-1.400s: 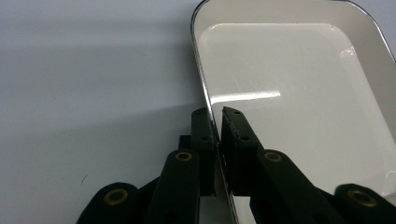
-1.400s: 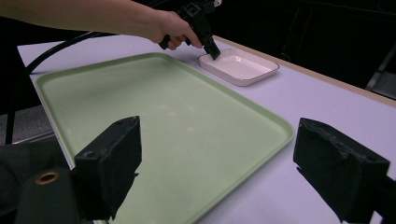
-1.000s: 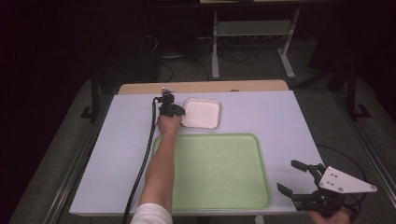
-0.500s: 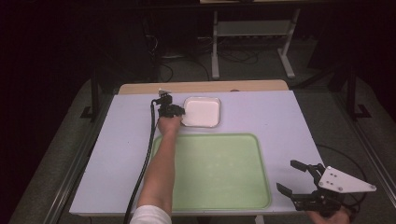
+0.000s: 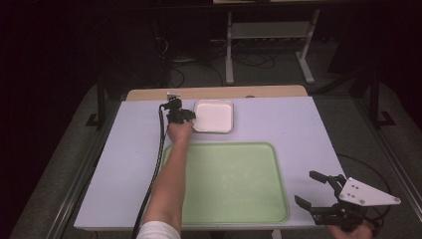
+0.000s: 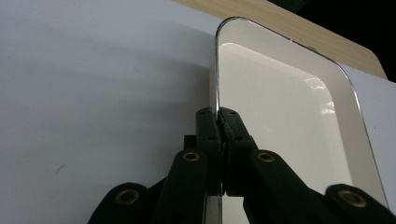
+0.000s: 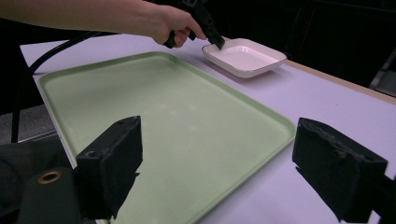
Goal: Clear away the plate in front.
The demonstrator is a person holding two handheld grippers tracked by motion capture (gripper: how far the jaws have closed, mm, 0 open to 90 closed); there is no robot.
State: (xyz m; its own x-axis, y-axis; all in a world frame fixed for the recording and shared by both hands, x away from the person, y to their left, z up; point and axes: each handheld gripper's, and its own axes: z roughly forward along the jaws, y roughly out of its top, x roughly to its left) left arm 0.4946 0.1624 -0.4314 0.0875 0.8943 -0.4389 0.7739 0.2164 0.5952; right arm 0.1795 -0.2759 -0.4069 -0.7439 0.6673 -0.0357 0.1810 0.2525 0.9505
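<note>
A shallow white dish rests at the far middle of the lavender table top. My left gripper is shut on the dish's left rim. In the left gripper view its jaws press together on the thin rim of the dish. A large green tray lies empty nearer the front. My right gripper is open off the tray's front right corner, with nothing between its fingers. In the right gripper view its wide-apart jaws frame the tray, the dish and the left gripper beyond.
A black cable trails from the left gripper down the table beside the forearm. A wooden strip borders the far edge. Past the table are a dark floor, cables and a metal stand.
Almost nothing differs. The left gripper stays clamped on the dish's rim, and both have edged very slightly toward the far edge. The right gripper holds still.
</note>
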